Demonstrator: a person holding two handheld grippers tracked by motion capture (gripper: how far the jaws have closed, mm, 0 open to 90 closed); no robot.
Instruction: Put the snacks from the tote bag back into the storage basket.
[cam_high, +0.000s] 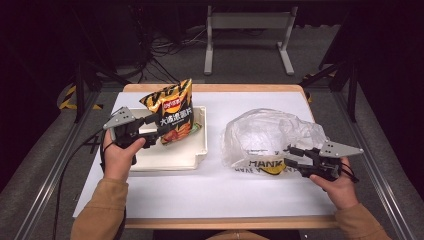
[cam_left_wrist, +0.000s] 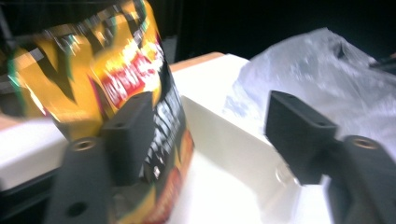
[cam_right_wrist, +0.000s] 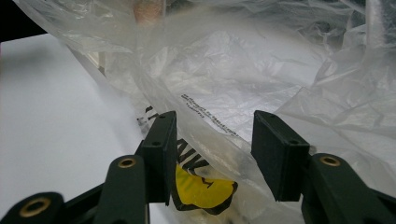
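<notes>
Your right gripper (cam_high: 292, 156) sits low at the table's near right, its jaws parted around a fold of the clear plastic bag (cam_high: 267, 134), pads not visibly pressing it. Your left gripper (cam_high: 159, 128) reaches level from the left, jaws apart, one pad against the chip bag (cam_high: 172, 110) standing tilted in the white tray (cam_high: 200, 150). Behind the table (cam_high: 210, 192) stands a grey metal frame (cam_high: 250, 30).

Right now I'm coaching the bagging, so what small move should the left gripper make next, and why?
Probably close the left gripper on the chip bag: its jaws look open, with the bag beside only one, standing in the white tray.
</notes>
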